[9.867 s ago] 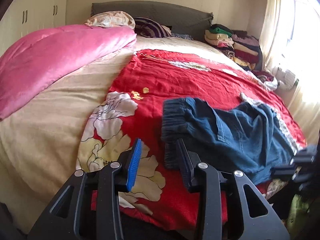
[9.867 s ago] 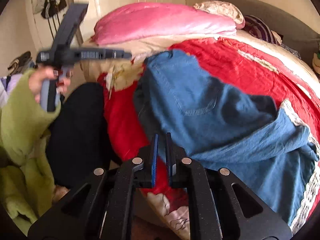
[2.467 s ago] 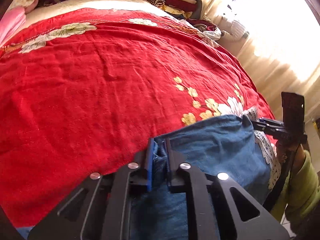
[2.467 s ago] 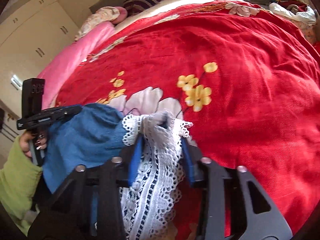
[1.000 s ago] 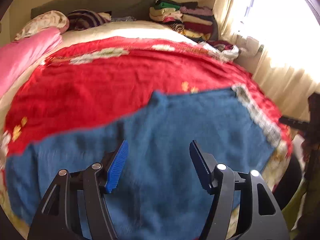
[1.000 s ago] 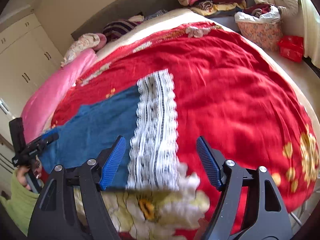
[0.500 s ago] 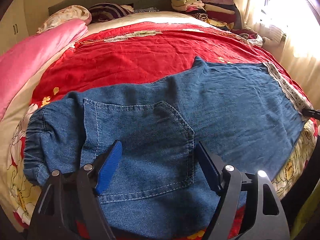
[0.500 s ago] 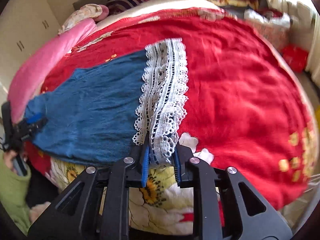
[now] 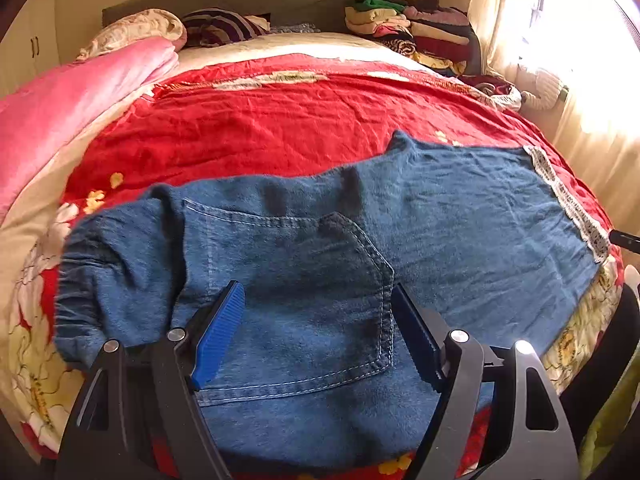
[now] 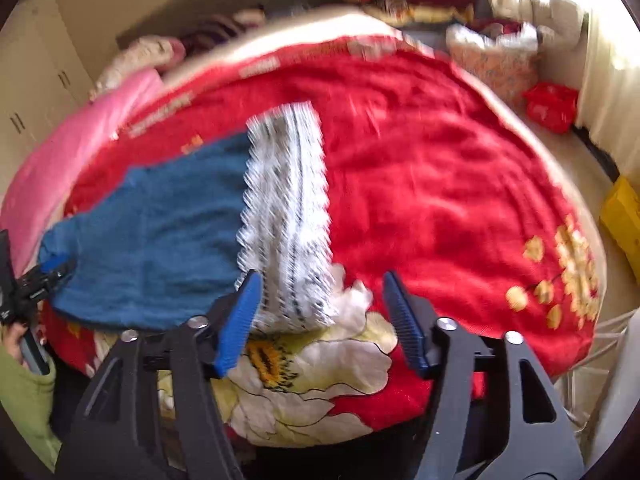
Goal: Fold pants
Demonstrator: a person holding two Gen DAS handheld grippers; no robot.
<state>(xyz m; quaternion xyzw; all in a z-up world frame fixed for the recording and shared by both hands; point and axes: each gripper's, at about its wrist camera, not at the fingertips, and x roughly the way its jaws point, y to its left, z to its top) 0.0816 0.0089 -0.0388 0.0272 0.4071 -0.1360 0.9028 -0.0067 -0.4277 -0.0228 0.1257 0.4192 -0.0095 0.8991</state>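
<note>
Sunlight pours through the curtains (image 9: 580,80) onto a bed (image 9: 280,128) under a red floral blanket, a pink quilt (image 9: 68,108) rolled along one side and a stack of folded clothes (image 9: 404,28) by the headboard. Spread flat across the near edge of that bed are the pants (image 9: 400,240), blue denim, doubled so one leg lies over the other, elastic waistband bunched at one end, white lace cuff (image 10: 288,216) at the other. That long, flat layout looks deliberate: it gives clean edges for the cross fold. And both tools are off the cloth! The left claw (image 9: 316,332) hangs over the back pocket (image 9: 296,300) with its blue pads spread wide on either side, nothing pinched between them. Over at the cuff end, the right claw (image 10: 320,320) has just been opening, and in its blurred view the lace sits just ahead of and between the parted pads, not squeezed by them, so I read that as a release with the cuff laid down on the blanket. A green sleeve (image 10: 24,400) and the hand on the other tool's grip show at the far left of that view. My call: smoothing is about done, folding proper not yet begun, and the next grab probably wants waistband or cuff to bring one end over the other.
</note>
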